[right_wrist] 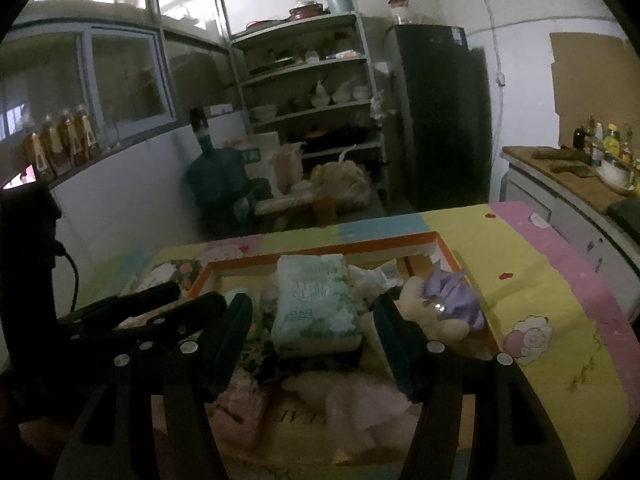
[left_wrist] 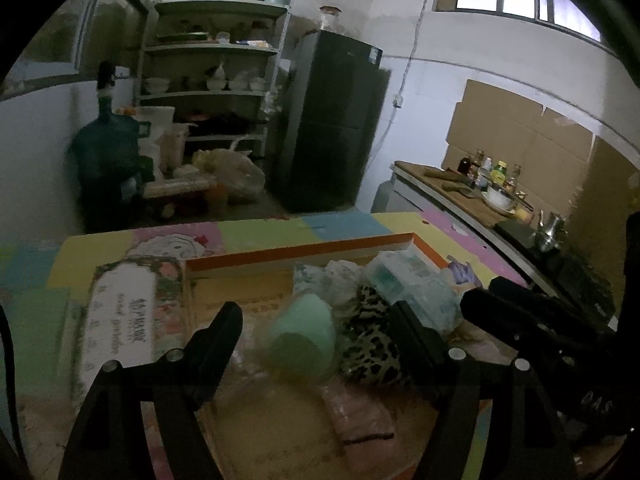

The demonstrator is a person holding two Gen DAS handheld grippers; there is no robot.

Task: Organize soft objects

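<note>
My left gripper (left_wrist: 316, 344) and right gripper (right_wrist: 312, 334) hang open, empty, over the box (right_wrist: 320, 245); softs piled inside, unsorted.

Home kitchen. Open metal shelving (left_wrist: 212, 64) stacked with bowls and pots, dark fridge (left_wrist: 336, 120), water jug (left_wrist: 108, 148), counter (left_wrist: 460, 192) with condiment bottles (left_wrist: 492, 170), kettle (left_wrist: 550, 232).
</note>
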